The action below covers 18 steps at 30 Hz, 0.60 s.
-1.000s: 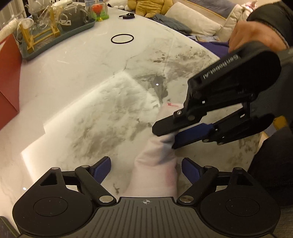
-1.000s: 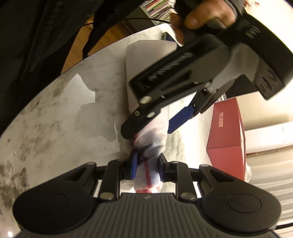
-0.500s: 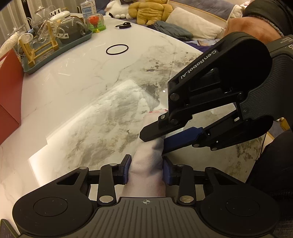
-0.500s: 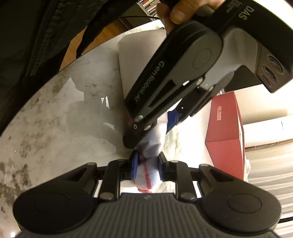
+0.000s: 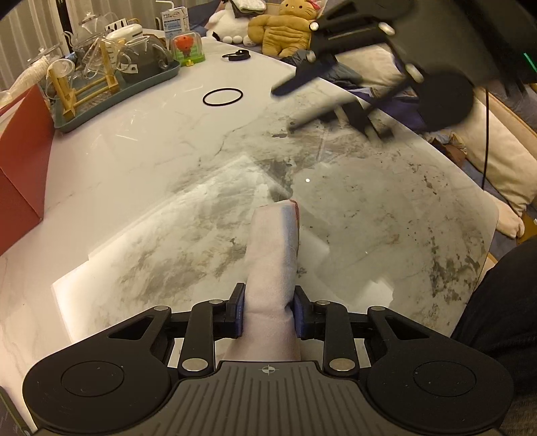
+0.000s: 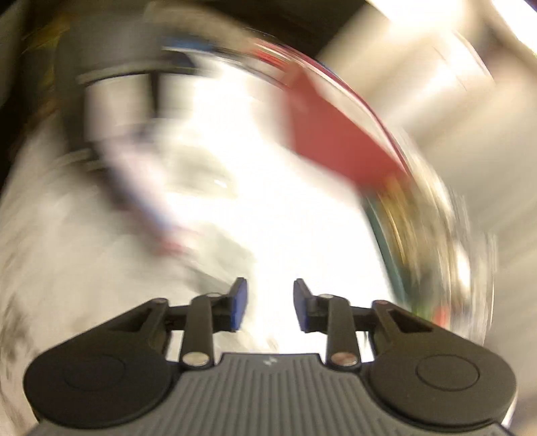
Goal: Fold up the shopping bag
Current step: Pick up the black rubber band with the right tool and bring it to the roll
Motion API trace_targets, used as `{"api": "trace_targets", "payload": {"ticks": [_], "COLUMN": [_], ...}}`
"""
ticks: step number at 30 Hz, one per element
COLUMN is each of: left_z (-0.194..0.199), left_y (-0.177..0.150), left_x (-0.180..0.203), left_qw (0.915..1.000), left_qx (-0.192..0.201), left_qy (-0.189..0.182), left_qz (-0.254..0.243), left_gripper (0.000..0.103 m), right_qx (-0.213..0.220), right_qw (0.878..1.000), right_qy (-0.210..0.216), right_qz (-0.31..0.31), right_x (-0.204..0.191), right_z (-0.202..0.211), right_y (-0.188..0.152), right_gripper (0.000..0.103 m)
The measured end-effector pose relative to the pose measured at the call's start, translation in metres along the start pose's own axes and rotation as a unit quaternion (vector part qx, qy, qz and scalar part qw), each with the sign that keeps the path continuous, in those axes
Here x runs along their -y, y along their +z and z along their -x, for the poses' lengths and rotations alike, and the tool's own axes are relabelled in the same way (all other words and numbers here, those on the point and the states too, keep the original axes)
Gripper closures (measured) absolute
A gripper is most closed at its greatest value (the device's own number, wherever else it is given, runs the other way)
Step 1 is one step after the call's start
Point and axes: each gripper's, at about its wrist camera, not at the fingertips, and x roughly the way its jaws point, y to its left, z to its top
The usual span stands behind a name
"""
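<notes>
The glossy white marble bench with grey veining [image 5: 141, 174] fills most of the left wrist view. A red cardboard box [image 5: 20, 167] stands at its left edge, and a teal plastic tray of glassware with a wooden rack [image 5: 110, 84] sits at the far left corner. Beyond the far edge lie cream cushions [image 5: 386, 67] and a tan plush toy [image 5: 285, 30].

The right gripper [image 5: 302, 100], black and motion-blurred, hangs over the far right part of the bench, well apart from the bag; in its own view its blue pads [image 6: 239, 305] stand apart with nothing between them (that view is heavily smeared, only the red box recognisable).

The folded white plastic shopping bag with a red and blue edge [image 5: 273, 255] lies as a narrow roll on the near bench, pointing away from the camera. The left gripper [image 5: 268, 310] is clenched on its near end, both pads pressing its sides.

Smaller items stand clear of the bag: a white carton with blue print [image 5: 174, 20] (lettering unreadable), a green-based clear dome toy [image 5: 187, 50], and a thin black ring [image 5: 222, 97].
</notes>
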Motion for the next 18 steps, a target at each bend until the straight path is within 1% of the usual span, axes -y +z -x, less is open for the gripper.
{"api": "trace_targets", "payload": {"ticks": [1, 2, 3, 4, 5, 6, 7, 9, 10, 11, 12, 13, 14, 15, 18], "left_z": [0.000, -0.001, -0.001, 0.000, 0.000, 0.000, 0.001, 0.001, 0.001, 0.001, 0.001, 0.001, 0.001, 0.001, 0.001], "left_y": [0.000, 0.001, 0.001, 0.001, 0.001, 0.001, 0.001, 0.000, 0.001, 0.001, 0.001, 0.001, 0.001, 0.001, -0.001], "left_x": [0.000, -0.001, -0.001, -0.001, 0.000, 0.000, 0.000, 0.001, 0.000, 0.001, 0.001, 0.001, 0.001, 0.001, 0.000], "left_qw": [1.0000, 1.0000, 1.0000, 1.0000, 1.0000, 1.0000, 1.0000, 0.9999, 0.9999, 0.9998, 0.9998, 0.9998, 0.9997, 0.9996, 0.9992], "left_qx": [-0.001, -0.002, -0.003, -0.004, -0.004, -0.004, -0.004, -0.004, -0.004, -0.004, -0.005, -0.005, -0.006, -0.005, 0.001], "left_qy": [0.000, 0.001, 0.001, 0.001, 0.002, 0.002, 0.003, 0.004, 0.004, 0.006, 0.007, 0.008, 0.009, 0.009, 0.009], "left_qz": [0.002, 0.002, 0.003, 0.004, 0.005, 0.007, 0.008, 0.011, 0.014, 0.016, 0.017, 0.020, 0.022, 0.026, 0.038], "left_gripper": [0.075, 0.075, 0.075, 0.075, 0.075, 0.075, 0.075, 0.075, 0.075, 0.075, 0.075, 0.075, 0.075, 0.075, 0.075], "right_qx": [-0.009, -0.014, -0.015, -0.014, -0.020, -0.028, -0.047, -0.088, -0.086, -0.089, -0.093, -0.101, -0.109, -0.114, -0.125], "right_qw": [0.999, 0.996, 0.993, 0.991, 0.990, 0.988, 0.986, 0.980, 0.977, 0.971, 0.964, 0.957, 0.949, 0.954, 0.953], "right_qy": [-0.012, -0.015, -0.017, -0.025, -0.023, -0.019, -0.005, 0.025, 0.033, 0.042, 0.051, 0.067, 0.083, 0.084, 0.076], "right_qz": [-0.046, -0.084, -0.112, -0.129, -0.140, -0.150, -0.159, -0.178, -0.193, -0.217, -0.243, -0.263, -0.283, -0.265, -0.265], "right_x": [0.016, 0.030, 0.046, 0.059, 0.071, 0.082, 0.090, 0.106, 0.107, 0.109, 0.112, 0.115, 0.118, 0.111, 0.105], "right_z": [-0.007, -0.016, -0.027, -0.038, -0.044, -0.050, -0.063, -0.091, -0.103, -0.108, -0.111, -0.114, -0.118, -0.116, -0.117], "right_y": [-0.001, -0.002, 0.003, 0.002, -0.002, -0.005, -0.005, -0.003, -0.003, -0.003, -0.003, -0.001, 0.001, 0.006, 0.015], "right_gripper": [0.084, 0.084, 0.084, 0.083, 0.081, 0.078, 0.074, 0.075, 0.077, 0.077, 0.081, 0.103, 0.103, 0.103, 0.103]}}
